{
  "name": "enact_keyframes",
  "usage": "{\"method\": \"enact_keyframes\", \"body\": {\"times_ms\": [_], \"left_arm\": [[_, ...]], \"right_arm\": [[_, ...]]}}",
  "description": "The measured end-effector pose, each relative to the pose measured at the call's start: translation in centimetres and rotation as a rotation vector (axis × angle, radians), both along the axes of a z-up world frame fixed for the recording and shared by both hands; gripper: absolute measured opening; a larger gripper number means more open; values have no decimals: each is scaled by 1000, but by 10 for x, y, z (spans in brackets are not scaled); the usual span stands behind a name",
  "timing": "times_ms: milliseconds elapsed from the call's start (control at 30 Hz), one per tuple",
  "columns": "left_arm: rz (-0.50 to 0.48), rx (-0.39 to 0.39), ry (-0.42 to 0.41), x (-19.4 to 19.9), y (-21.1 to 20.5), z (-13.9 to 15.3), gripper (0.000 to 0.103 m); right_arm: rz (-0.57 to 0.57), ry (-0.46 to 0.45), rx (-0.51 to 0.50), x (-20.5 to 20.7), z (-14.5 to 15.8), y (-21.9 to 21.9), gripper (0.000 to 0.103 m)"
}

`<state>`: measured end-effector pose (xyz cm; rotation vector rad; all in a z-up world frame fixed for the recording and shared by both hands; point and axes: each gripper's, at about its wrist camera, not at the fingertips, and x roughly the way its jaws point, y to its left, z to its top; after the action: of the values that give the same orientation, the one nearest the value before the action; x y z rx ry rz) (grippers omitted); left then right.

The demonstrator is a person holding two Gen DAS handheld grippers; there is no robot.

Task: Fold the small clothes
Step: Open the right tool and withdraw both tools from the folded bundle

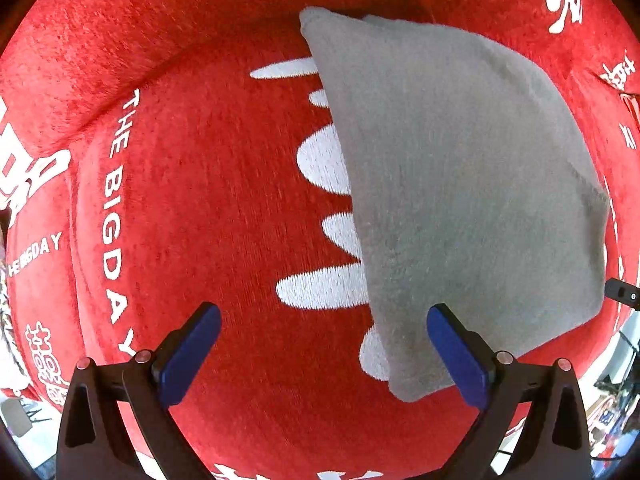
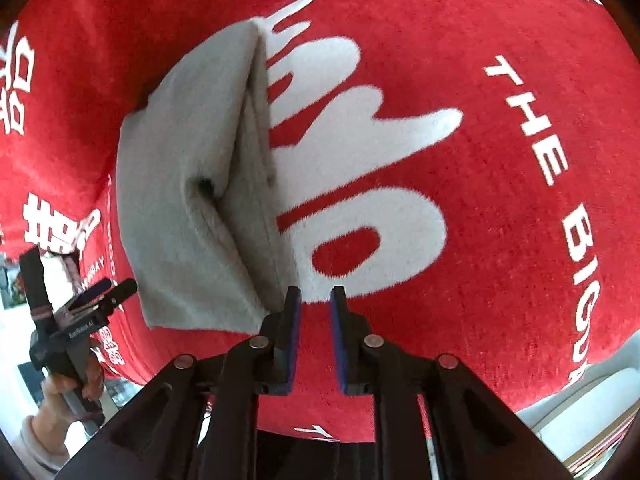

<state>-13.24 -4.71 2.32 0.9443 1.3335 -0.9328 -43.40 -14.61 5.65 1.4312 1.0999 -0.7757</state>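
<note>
Item: one small grey fleece garment [image 2: 192,184], exact kind not determinable, lying folded on a red plush cover [image 2: 500,240] printed with large white characters and the words "THE BIG DAY"; whether the cover dresses a cushion, a seat or a bed cannot be told. Condition: the cloth is doubled over itself, with stacked layer edges visible along its right-hand side in the right wrist view and a small pucker midway along the seam; in the left wrist view the same piece [image 1: 460,200] reads as a smooth, roughly rectangular pad with no loose sleeve or tail showing. Progress, as judged: at least one fold is complete and the bundle is set down; what may remain is a final fold or a squaring of the uneven edge, and any further garments are not in view. Right gripper [image 2: 316,304]: blue-padded fingers [image 2: 340,344] stand a narrow gap apart, nothing between them, tips just beside the bundle's near corner and apparently clear of the cloth. Left gripper [image 1: 320,344]: fingers [image 1: 192,352] spread wide and empty, pointed down at the cover, one finger over the cloth's near edge; contact cannot be confirmed. Also noted: the person's hand [image 2: 68,392] on the left gripper's handle, at the lower left of the right wrist view.
</note>
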Motion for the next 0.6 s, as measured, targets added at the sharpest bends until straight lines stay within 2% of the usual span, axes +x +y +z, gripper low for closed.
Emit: {"method": "enact_keyframes", "body": {"times_ms": [33,67,100,233,600], "left_arm": [[2,-2,-4,0,-3,1,103],[5,-7,-8,0,-6,3,103],[7,-8,-9,1,-7,4,103],[10,-1,-11,-3,-23,7,103],[23,16,-26,4,-17,0,103]], "right_arm": [[-3,2,-4,-4,2,-1,33],[-5,6,-11,-9,5,-2,49],[-4,6,-17,-12,7,-3,57],[3,-4,-35,-5,10,-12,57],[-8,-34,-48,2,9,-26,59]]}}
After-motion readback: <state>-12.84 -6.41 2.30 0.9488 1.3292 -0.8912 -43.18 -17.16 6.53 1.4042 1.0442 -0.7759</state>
